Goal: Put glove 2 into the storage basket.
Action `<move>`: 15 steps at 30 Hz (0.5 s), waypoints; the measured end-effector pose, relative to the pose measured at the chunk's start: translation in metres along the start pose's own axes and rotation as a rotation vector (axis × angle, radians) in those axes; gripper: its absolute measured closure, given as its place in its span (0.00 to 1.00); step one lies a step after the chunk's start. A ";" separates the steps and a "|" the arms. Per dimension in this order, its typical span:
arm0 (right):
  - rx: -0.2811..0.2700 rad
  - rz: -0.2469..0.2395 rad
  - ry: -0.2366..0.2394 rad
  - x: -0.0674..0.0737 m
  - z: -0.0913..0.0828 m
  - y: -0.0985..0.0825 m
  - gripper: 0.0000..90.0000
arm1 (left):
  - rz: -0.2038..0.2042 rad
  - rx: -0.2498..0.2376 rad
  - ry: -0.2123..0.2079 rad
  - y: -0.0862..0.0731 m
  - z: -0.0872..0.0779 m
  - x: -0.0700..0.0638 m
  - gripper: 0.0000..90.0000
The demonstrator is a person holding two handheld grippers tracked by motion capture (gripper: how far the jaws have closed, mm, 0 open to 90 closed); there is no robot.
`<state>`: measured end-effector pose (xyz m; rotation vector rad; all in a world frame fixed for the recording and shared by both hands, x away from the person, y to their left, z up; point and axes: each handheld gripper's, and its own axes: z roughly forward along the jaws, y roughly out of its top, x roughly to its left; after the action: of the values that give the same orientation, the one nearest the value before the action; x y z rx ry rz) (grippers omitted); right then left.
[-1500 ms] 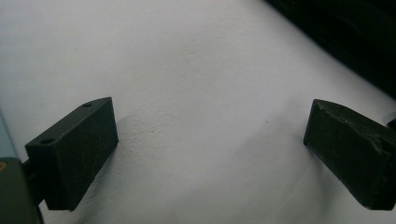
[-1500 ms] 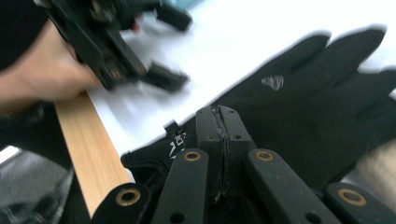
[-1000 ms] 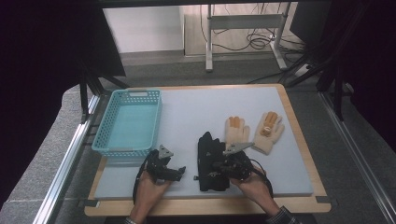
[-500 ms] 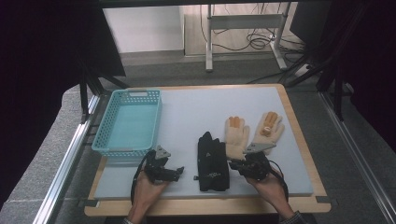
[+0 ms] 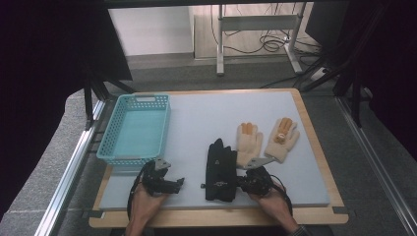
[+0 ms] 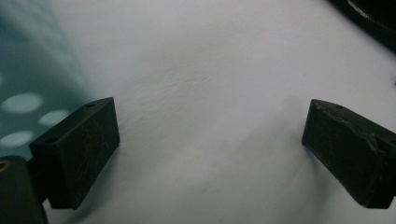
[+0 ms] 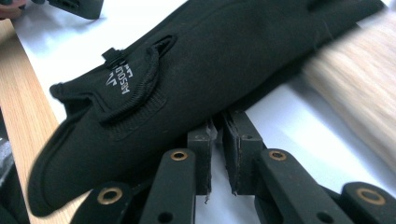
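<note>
A pair of black gloves (image 5: 220, 169) lies stacked on the pale mat (image 5: 206, 113), cuffs toward the front edge. My right gripper (image 5: 240, 183) lies flat just right of them, its jaws shut with nothing seen between them; in the right gripper view its tips (image 7: 218, 126) butt against the black glove's (image 7: 187, 79) lower edge. My left gripper (image 5: 179, 183) rests on the mat left of the gloves, open, and its jaws (image 6: 210, 149) stand wide apart over bare mat.
Two beige gloves (image 5: 249, 142) (image 5: 282, 140) lie palm-up right of the black ones. A light blue basket (image 5: 114, 129) stands at the left, close to my left gripper (image 7: 79, 7). A wooden border (image 5: 314, 128) frames the mat.
My right gripper slid from on top of the black gloves to their right edge. The left gripper stayed near the basket's front corner.
</note>
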<state>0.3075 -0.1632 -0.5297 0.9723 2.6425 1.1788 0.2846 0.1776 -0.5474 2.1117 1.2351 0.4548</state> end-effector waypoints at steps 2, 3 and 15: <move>-0.004 -0.005 0.004 0.004 0.007 0.005 0.87 | -0.012 -0.001 0.003 -0.002 -0.001 0.004 0.05; -0.003 -0.006 0.003 0.005 0.010 0.007 0.87 | -0.016 0.000 0.006 -0.003 -0.002 0.005 0.05; -0.021 -0.053 -0.023 0.015 0.049 0.039 0.85 | -0.028 -0.017 0.001 -0.010 -0.003 0.015 0.02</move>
<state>0.3313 -0.1034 -0.5340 0.9014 2.6163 1.1744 0.2843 0.1952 -0.5525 2.0778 1.2559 0.4527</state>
